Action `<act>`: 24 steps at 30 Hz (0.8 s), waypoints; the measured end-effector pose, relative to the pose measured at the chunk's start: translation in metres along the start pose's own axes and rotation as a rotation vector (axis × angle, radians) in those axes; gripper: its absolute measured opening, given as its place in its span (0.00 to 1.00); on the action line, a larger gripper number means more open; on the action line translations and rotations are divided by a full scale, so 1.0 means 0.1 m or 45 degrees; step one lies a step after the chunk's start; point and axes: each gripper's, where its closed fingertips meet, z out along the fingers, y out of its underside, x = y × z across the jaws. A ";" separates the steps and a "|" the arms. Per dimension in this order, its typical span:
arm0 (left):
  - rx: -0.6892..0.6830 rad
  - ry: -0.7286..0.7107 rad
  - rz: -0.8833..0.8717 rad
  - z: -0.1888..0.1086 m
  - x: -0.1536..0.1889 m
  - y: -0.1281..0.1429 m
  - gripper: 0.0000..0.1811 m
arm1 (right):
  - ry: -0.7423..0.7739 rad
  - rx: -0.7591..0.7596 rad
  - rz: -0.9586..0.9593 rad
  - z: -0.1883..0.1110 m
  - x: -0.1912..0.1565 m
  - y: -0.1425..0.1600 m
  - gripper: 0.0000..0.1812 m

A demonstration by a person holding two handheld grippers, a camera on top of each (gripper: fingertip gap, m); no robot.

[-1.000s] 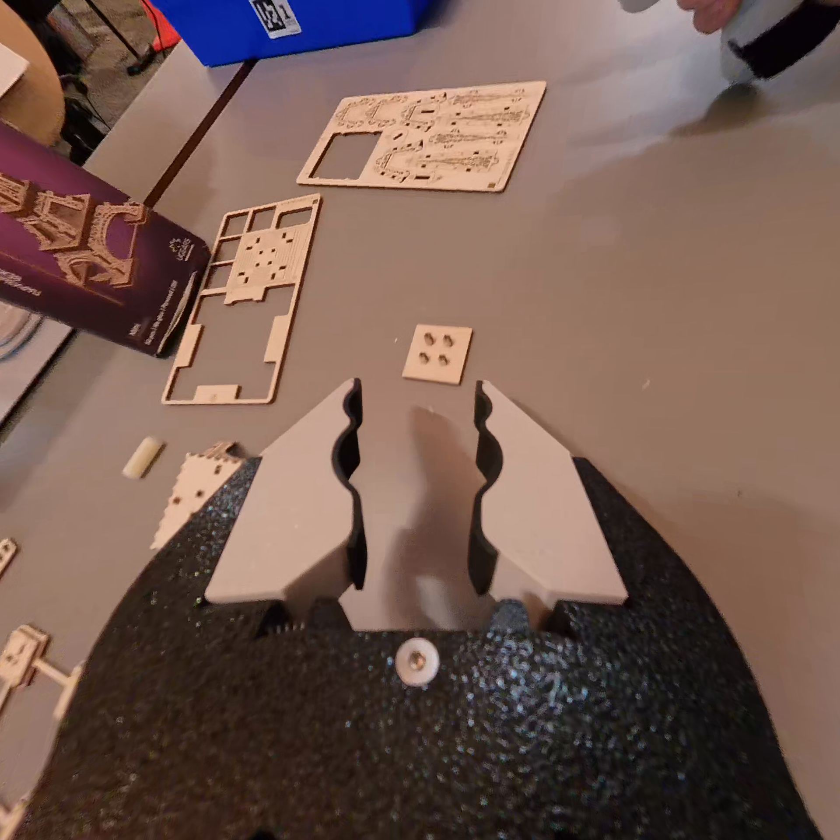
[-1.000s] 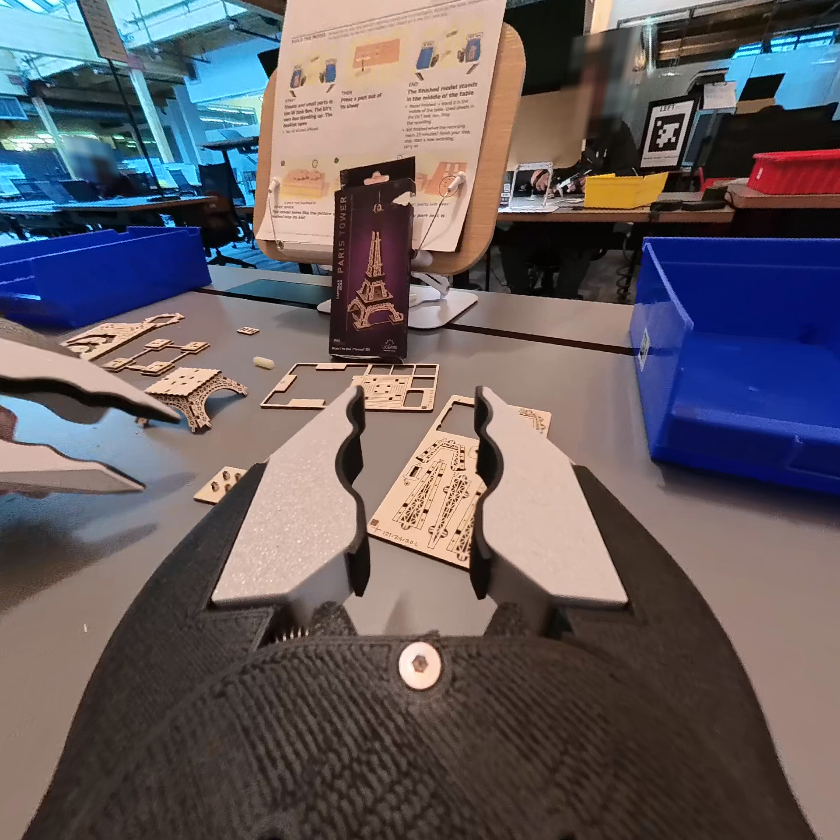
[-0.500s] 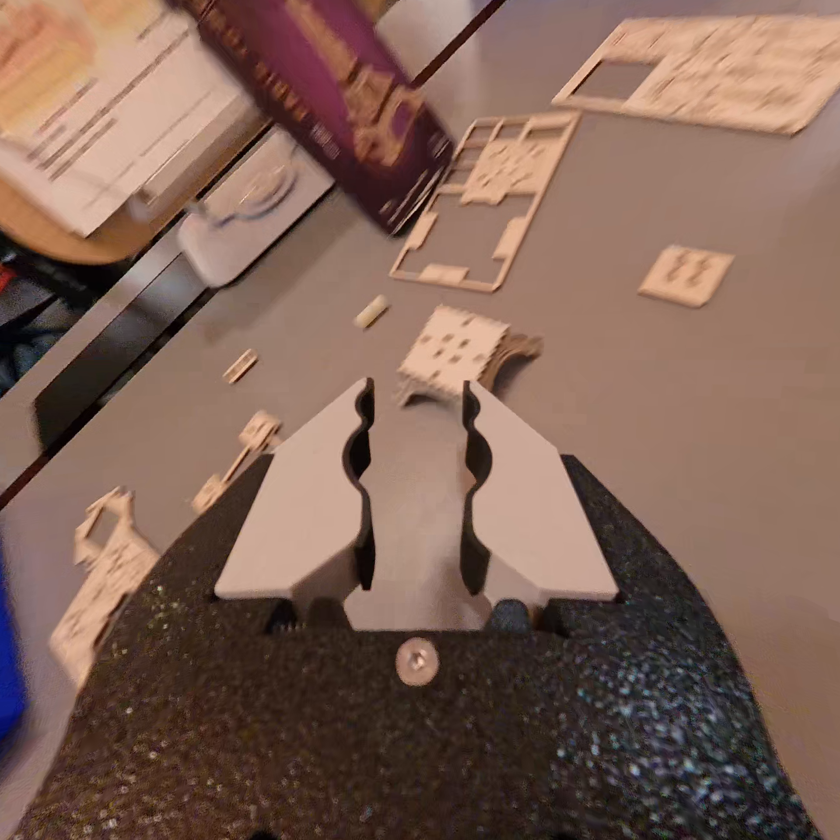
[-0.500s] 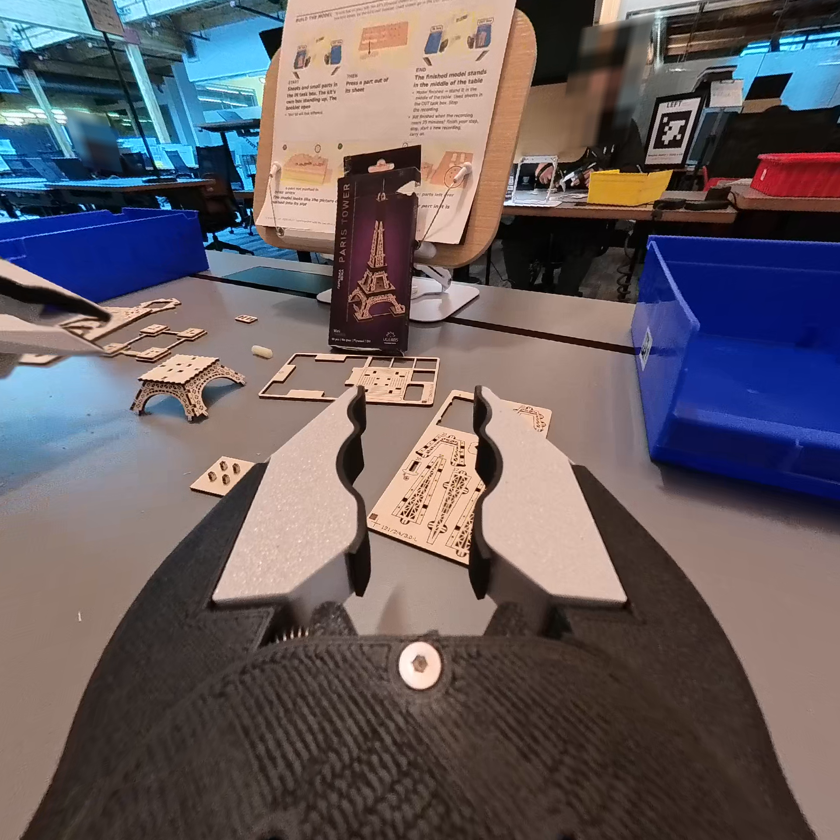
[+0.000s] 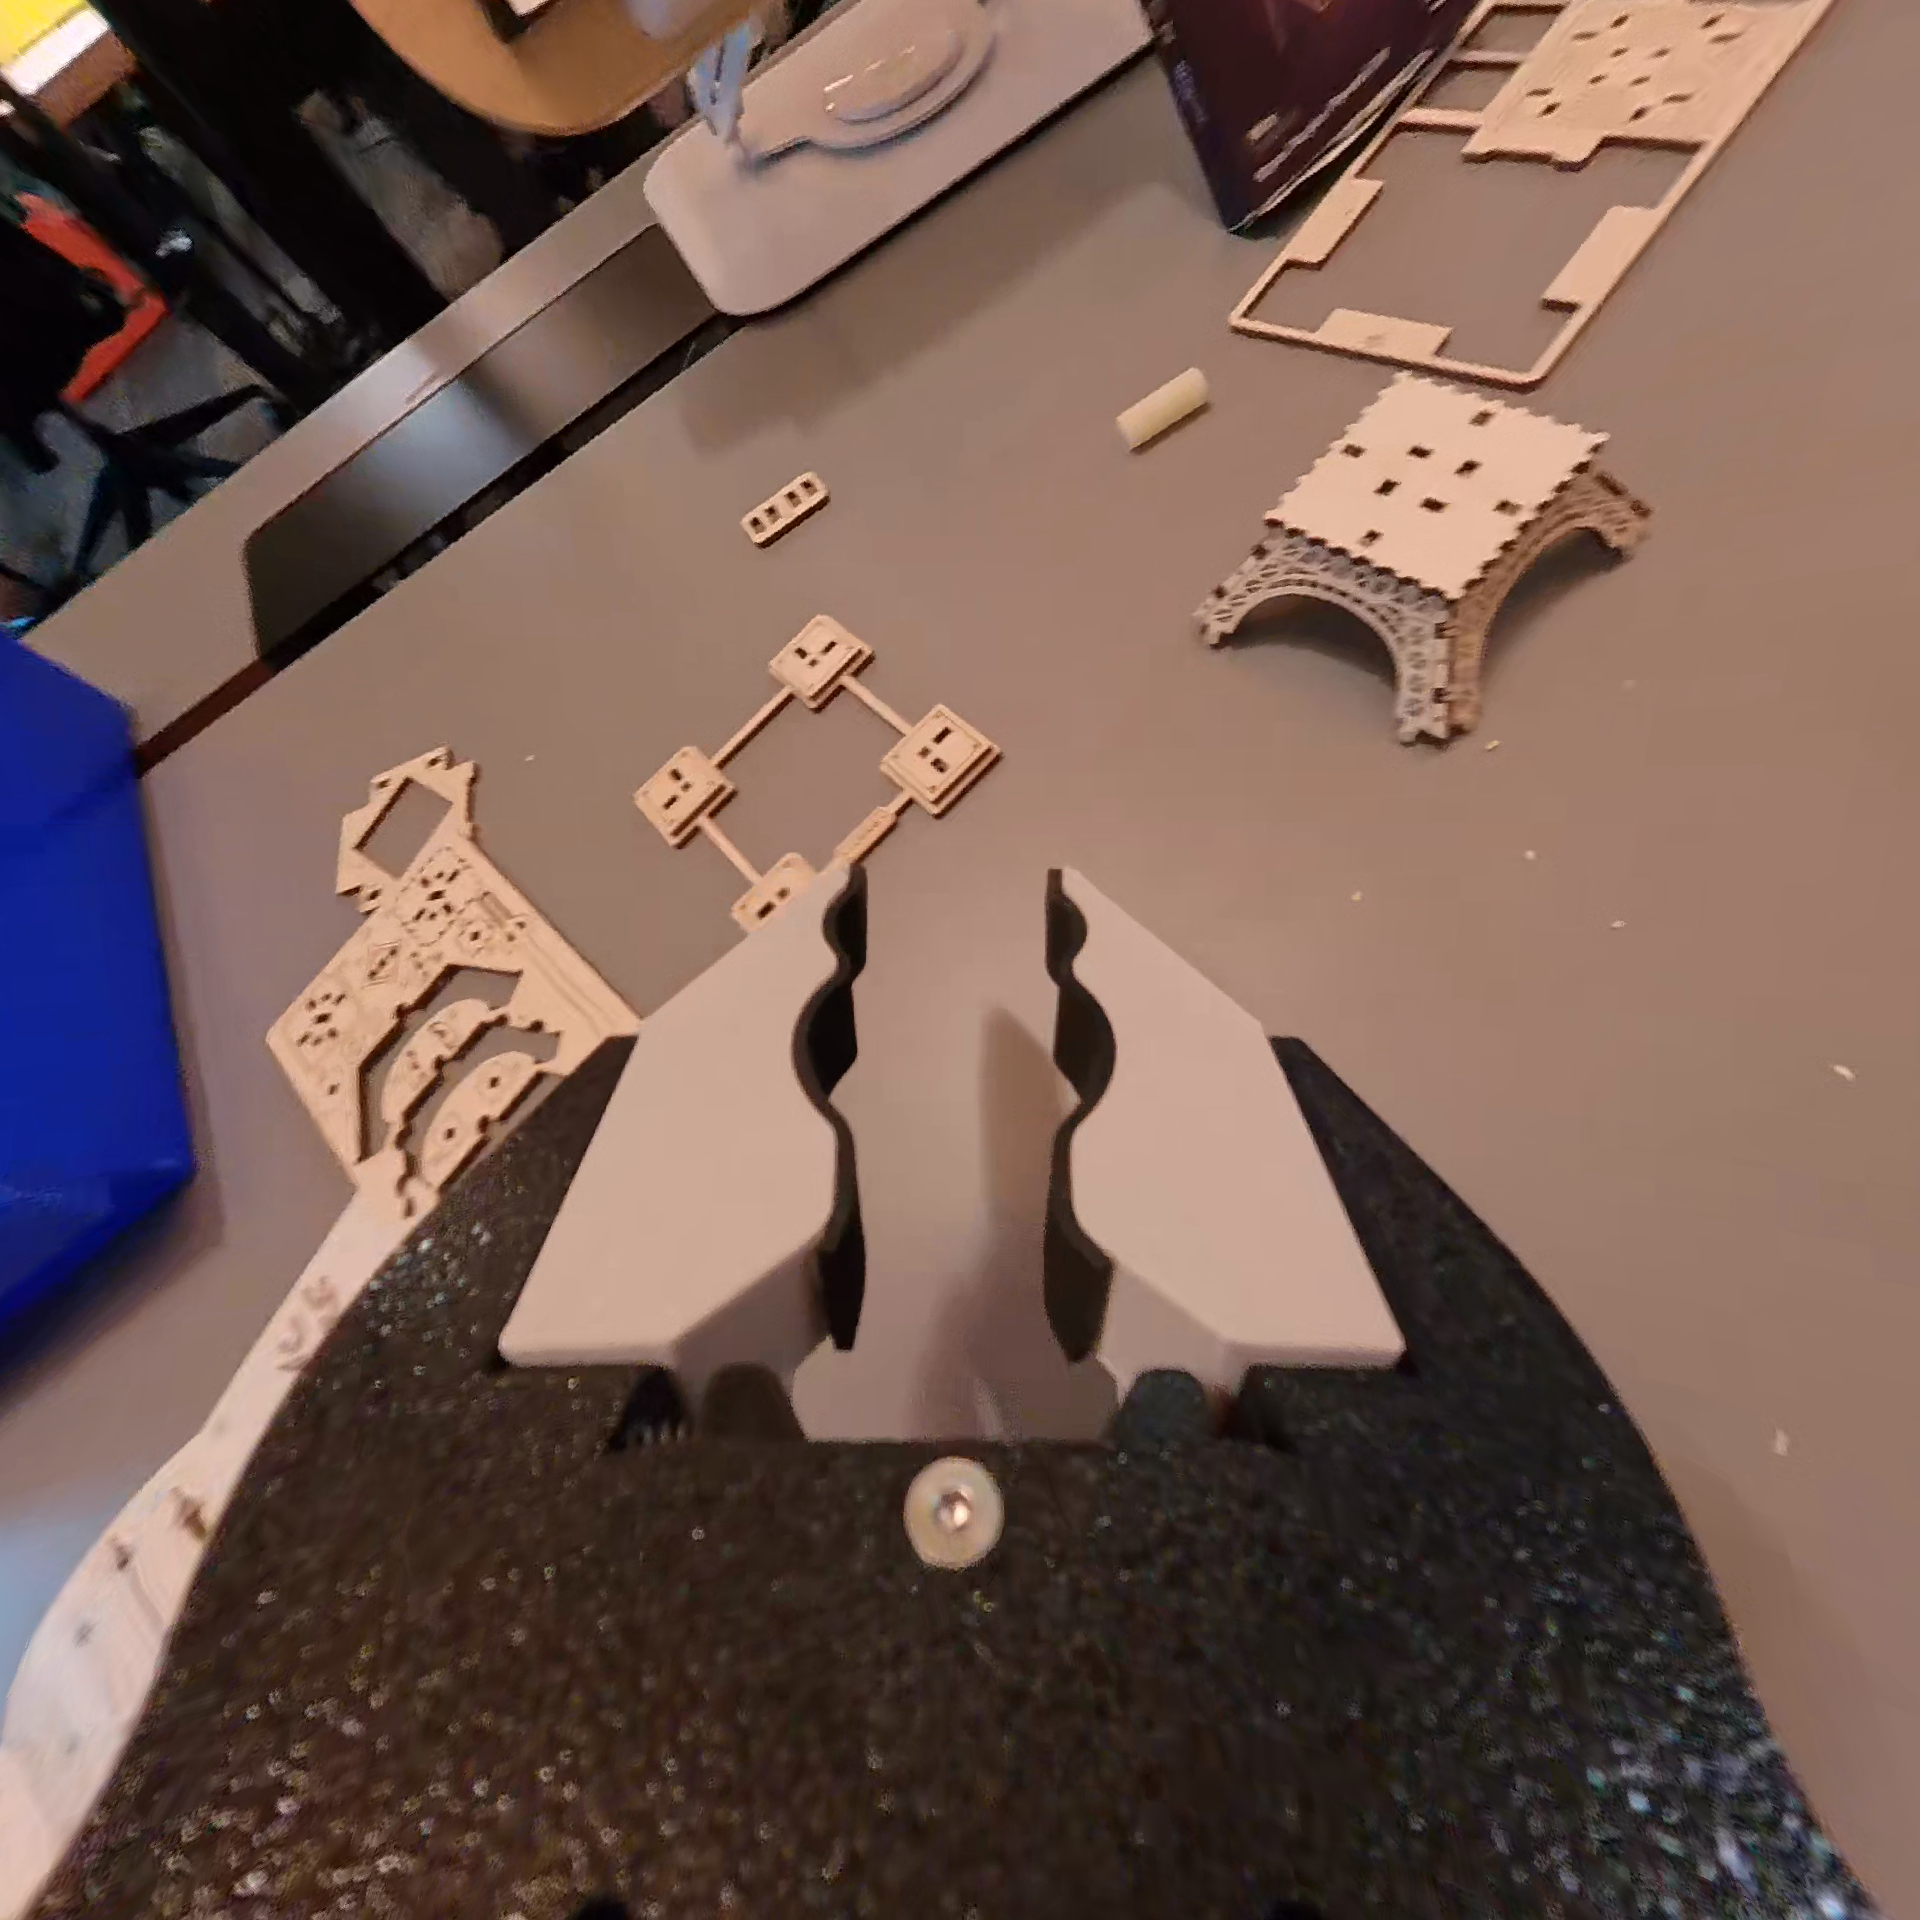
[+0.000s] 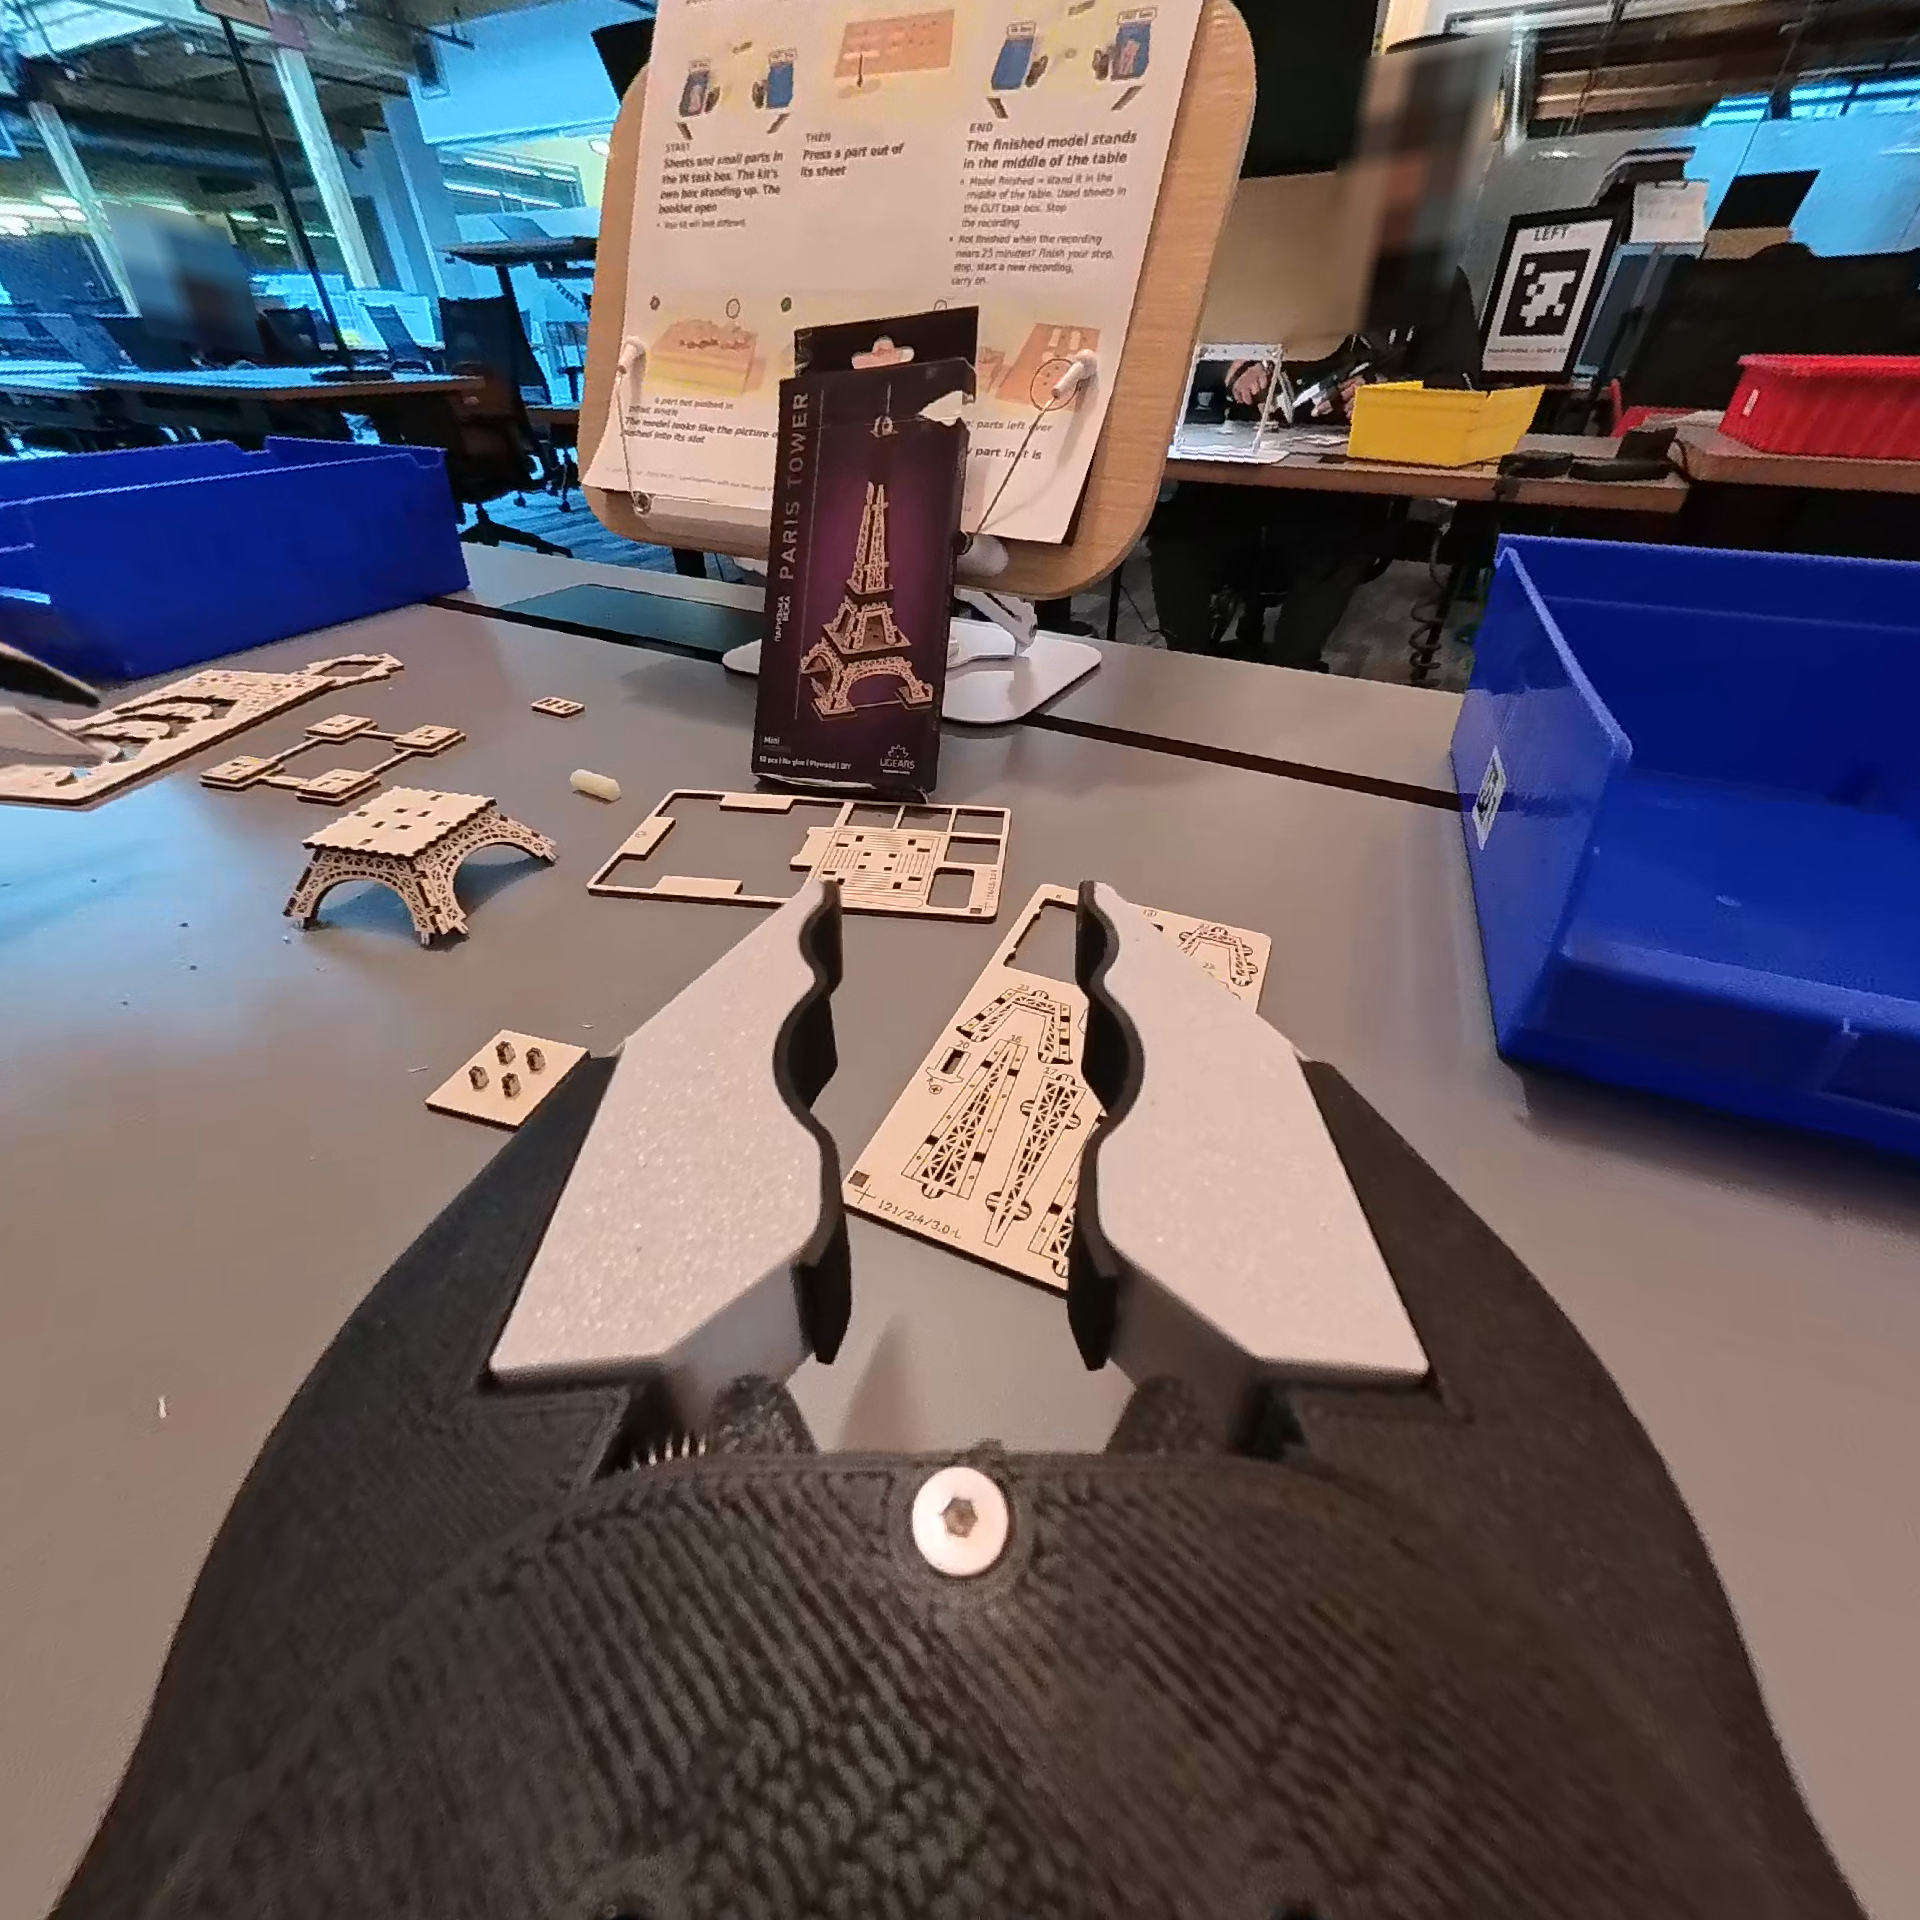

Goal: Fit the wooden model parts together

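Observation:
The assembled arched tower base (image 5: pixel 1434 561) stands upright on the grey table, also in the right wrist view (image 6: pixel 416 862). A square frame with four corner pads (image 5: pixel 821 769) lies just beyond my left gripper (image 5: pixel 956 883), which is open and empty above the table. A cut-out sheet (image 5: pixel 426 987) lies to its left. My right gripper (image 6: pixel 956 894) is open and empty over a sheet of long tower parts (image 6: pixel 1039 1091). A small square plate with pegs (image 6: pixel 506 1075) lies to its left. A partly emptied sheet (image 6: pixel 821 852) lies beyond.
The purple kit box (image 6: pixel 862 582) stands upright before an instruction board stand (image 6: pixel 914 260). Blue bins sit at the right (image 6: pixel 1704 831) and left (image 6: pixel 208 540). A small pale cylinder (image 5: pixel 1164 408) and a tiny slotted piece (image 5: pixel 784 509) lie loose on the table. There is about 40 centimetres between the tips of the two grippers. The right gripper is farther from the small pale cylinder (image 5: pixel 1164 408), some 30 centimetres, than the left, some 15 centimetres. My right wrist view (image 6: pixel 593 784) looks at it from another angle.
My left gripper has swung leftward from the small pegged plate, past the tower base, to the four-pad frame and left sheet. My right gripper has barely moved.

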 end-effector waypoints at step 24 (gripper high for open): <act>0.150 0.607 0.372 0.18 1.93 -0.60 0.21 | -0.009 -0.074 -0.043 0.06 -0.04 0.08 0.23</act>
